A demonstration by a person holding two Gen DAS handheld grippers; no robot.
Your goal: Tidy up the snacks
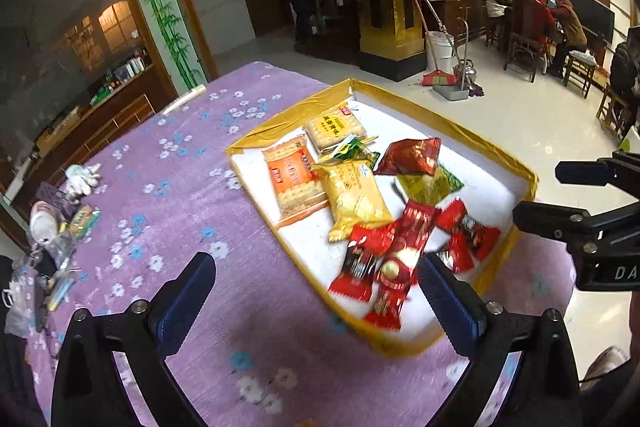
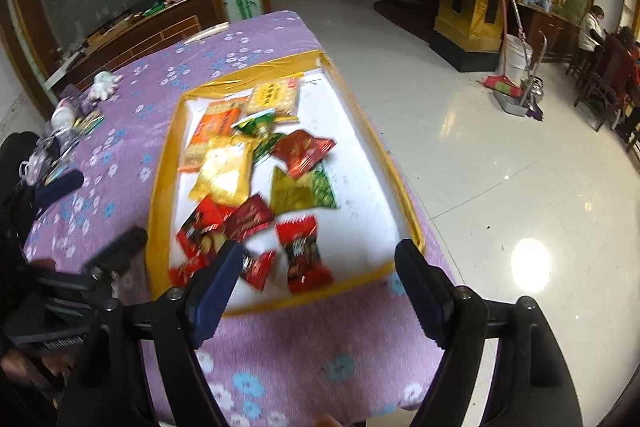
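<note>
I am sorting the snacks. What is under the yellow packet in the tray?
The yellow packet overlaps the edge of the orange cracker pack and a green wrapper. The white tray floor beneath it is covered, so anything else there cannot be seen.

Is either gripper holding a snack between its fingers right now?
No: the left gripper and right gripper both stand open with nothing between them, and the snacks lie in the gold-edged tray.
</note>
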